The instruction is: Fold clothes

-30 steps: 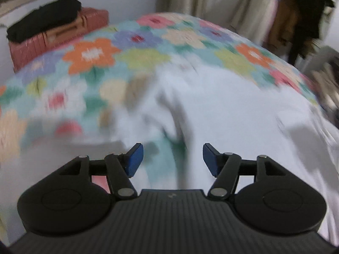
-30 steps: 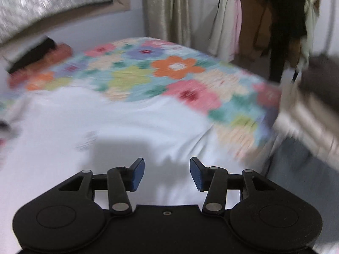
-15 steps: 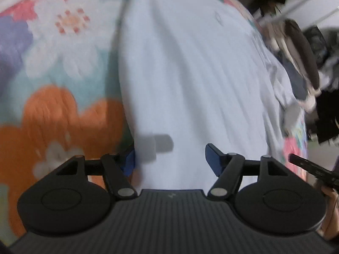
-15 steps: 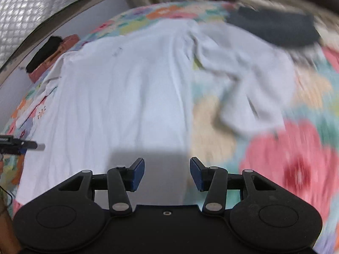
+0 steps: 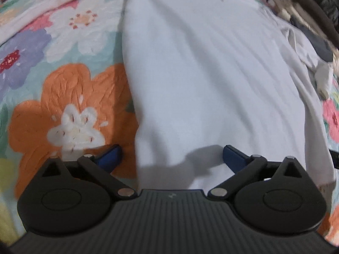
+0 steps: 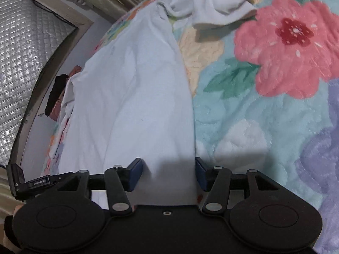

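A white long-sleeved shirt point(image 5: 207, 80) lies spread flat on a flower-patterned quilt point(image 5: 70, 97) that covers the bed. Its body runs lengthwise away from both cameras, with its near hem at the near edge of the bed.

The left gripper point(image 5: 171, 154) hangs low over the hem's left corner, its blue-padded jaws spread wide and holding nothing. The left pad point(image 5: 110, 155) sits over a big orange flower on the quilt, just beside the shirt's left edge, while the other pad is over the white cloth.

The right gripper point(image 6: 168, 174) is also spread apart and empty, low over the hem's right corner. The shirt's right edge point(image 6: 190, 105) runs down to its right pad, which lies at the line between cloth and quilt. One sleeve point(image 6: 220, 2) lies bunched and crumpled at the far right, beside a pink flower point(image 6: 290, 46).

Part of the left gripper shows at the left edge of the right wrist view. A quilted silver panel point(image 6: 23, 48) stands beyond the bed.
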Demonstrator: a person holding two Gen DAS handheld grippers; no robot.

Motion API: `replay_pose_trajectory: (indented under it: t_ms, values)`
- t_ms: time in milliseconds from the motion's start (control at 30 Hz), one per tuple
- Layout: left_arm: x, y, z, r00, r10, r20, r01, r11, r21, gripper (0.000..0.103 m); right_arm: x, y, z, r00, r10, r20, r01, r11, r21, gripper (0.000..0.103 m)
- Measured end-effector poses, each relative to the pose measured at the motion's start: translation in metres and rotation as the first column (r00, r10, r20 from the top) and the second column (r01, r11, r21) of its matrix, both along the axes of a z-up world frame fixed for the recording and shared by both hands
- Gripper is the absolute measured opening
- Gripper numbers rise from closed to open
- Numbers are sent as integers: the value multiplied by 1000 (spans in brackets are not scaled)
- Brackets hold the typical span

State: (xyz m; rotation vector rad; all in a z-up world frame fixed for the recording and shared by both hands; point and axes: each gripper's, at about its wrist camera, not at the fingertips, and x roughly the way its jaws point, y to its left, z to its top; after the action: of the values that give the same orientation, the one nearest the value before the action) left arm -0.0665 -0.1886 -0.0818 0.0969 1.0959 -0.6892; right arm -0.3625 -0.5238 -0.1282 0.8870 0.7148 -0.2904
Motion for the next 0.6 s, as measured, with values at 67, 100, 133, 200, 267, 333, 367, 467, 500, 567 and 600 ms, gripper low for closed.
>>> replay_pose_trajectory:
  t_ms: [67,100,133,200,267,333,367,467,500,567,600]
  values:
    - [-2,2,7,999,-24,20,25,999,-27,8,5,3,16,1000,7,-6,-8,995,-101,7]
    - [-3,5,11,999,-34,27,35,999,-41,7,5,5,26,1000,-2,-1,2,987,-162,7]
    - [-7,6,19,997,-35,69,38,999,-36,7,5,7,39,1000,-16,-4,15,977,-215,7]
    - [-15,11,37,988,-33,151,38,999,-33,7,7,8,64,998,-53,-32,41,950,-309,6]
    - [-17,24,58,983,-13,182,27,997,-72,7,5,10,87,996,-63,-62,37,933,-358,6]
    - [-15,33,60,990,-3,144,16,995,-94,7,3,11,100,992,-65,-107,17,919,-394,5]
    - [-13,33,56,994,-8,112,18,995,-96,8,2,11,99,988,-61,-141,-1,914,-405,5]
    - [-2,21,24,1000,11,-20,-12,999,-48,9,0,4,74,972,-72,-225,-11,939,-345,5]
    - [0,20,14,999,15,-35,-16,1000,-19,10,0,0,61,965,-78,-250,-3,952,-305,5]
    - [-2,17,5,1000,-8,-22,8,1000,21,10,1,0,40,961,-96,-261,15,956,-294,5]
    - [-3,14,5,1000,-25,-3,25,999,38,10,3,3,35,958,-95,-269,5,948,-318,5]
